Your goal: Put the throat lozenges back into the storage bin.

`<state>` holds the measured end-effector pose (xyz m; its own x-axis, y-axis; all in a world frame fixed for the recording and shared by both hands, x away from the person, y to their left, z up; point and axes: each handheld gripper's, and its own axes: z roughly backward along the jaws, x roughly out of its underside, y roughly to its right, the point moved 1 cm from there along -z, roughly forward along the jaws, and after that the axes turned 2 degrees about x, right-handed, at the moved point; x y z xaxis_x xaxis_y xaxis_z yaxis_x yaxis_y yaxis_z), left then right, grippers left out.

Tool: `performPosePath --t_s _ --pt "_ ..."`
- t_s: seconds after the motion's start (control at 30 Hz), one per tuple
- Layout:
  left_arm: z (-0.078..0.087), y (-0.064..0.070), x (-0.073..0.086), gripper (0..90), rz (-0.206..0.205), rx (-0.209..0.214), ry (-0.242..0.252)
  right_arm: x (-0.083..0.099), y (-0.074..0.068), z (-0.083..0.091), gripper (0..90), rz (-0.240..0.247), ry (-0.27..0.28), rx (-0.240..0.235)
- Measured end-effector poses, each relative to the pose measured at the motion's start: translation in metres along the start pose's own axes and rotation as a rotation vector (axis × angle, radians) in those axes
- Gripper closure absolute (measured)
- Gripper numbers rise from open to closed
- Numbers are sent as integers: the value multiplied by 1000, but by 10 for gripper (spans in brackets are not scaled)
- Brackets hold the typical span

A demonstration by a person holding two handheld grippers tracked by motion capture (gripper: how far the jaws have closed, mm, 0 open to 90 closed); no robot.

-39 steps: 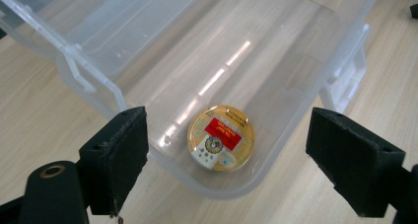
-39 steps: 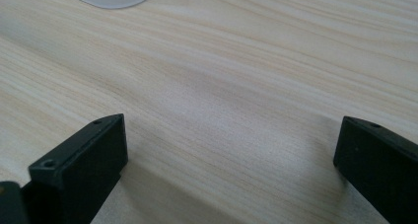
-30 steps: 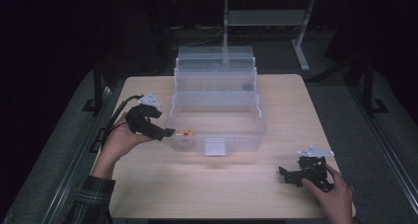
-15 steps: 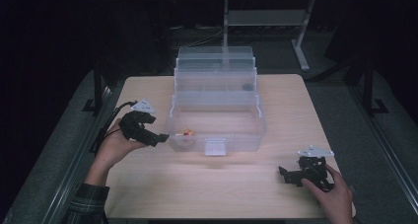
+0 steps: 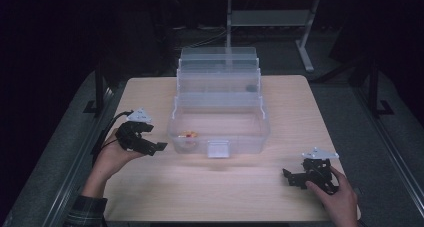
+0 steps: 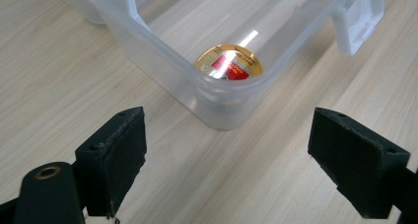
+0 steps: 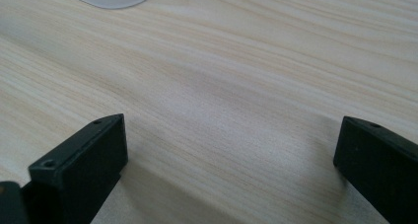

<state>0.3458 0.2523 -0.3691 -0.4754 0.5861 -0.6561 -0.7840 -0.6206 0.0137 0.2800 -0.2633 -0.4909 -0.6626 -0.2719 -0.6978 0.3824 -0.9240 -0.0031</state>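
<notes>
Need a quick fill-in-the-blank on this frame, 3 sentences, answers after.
1. The round gold and red item lies inside the clear plastic ____.
2. The left gripper has its jaws ____, with nothing between them.
3. The right gripper sits low over the bare wooden ____.

Missing words: box; open; table.

clear plastic box [image 5: 220, 122], gold-and-red disc [image 6: 228, 66], black tongs [image 6: 241, 150], pale woodgrain table [image 5: 150, 92]
</notes>
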Motion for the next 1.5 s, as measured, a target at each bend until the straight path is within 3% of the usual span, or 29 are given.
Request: performPosePath --t_s 0.43,1.17,1.5 --pt "2 2 24 147 26 -9 17 0 0 0 0 0 0 0" --pt "-4 10 76 147 88 -61 67 0 0 0 0 0 0 0" --pt "-5 13 95 147 88 -79 83 0 0 0 0 0 0 0"
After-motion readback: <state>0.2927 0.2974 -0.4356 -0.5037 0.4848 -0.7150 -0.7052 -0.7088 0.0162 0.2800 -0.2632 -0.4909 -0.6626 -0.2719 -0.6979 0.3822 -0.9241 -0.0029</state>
